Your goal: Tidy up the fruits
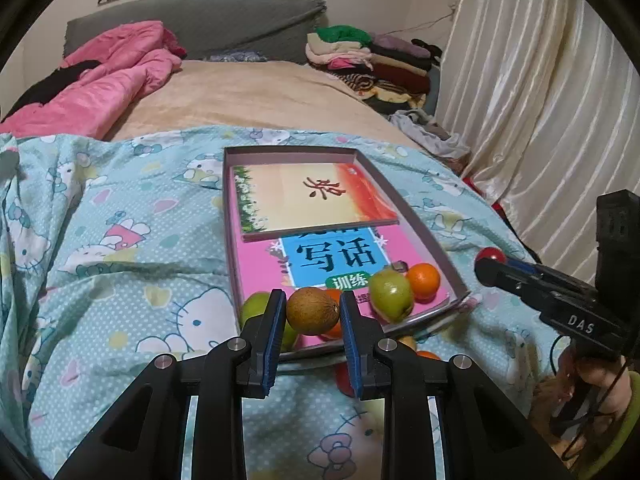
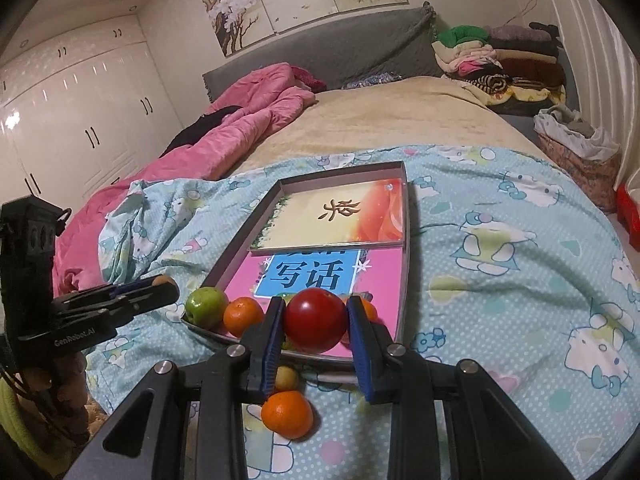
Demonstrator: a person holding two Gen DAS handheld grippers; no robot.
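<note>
- Bedroom scene: bed point(image 1: 256, 92) with blue cartoon-print sheet point(image 1: 120, 248) in front, pink quilt point(image 1: 104, 80) behind, folded clothes point(image 1: 372, 60) by the headboard, white curtain point(image 1: 540, 100) at the side.
- Left gripper point(image 1: 313, 312): jaws nearly closed, blue pads pressing both sides of a brown kiwi point(image 1: 313, 311), held above the near edge of the tray.
- Right gripper point(image 2: 316, 320): jaws narrow, clamped on a red apple point(image 2: 316, 320), also held over the tray's near end.
- Right gripper also shows in the left view, red apple at its tip; a hand point(image 1: 592, 380) grips its handle.
- Shallow grey tray point(image 1: 420, 220) lies on the sheet, holding a pink book point(image 1: 340, 256) and a card with a red-orange picture point(image 1: 316, 196) at the far end.
- In the tray's near end: green apple point(image 1: 391, 294) touching an orange point(image 1: 423, 281); another green fruit point(image 1: 254, 308) partly hidden behind the left finger; more orange fruit behind the kiwi, count unclear.
- Outside the tray on the sheet: an orange point(image 2: 287, 414) just in front of the tray edge, with a small yellowish fruit point(image 2: 287, 377) touching it.
</note>
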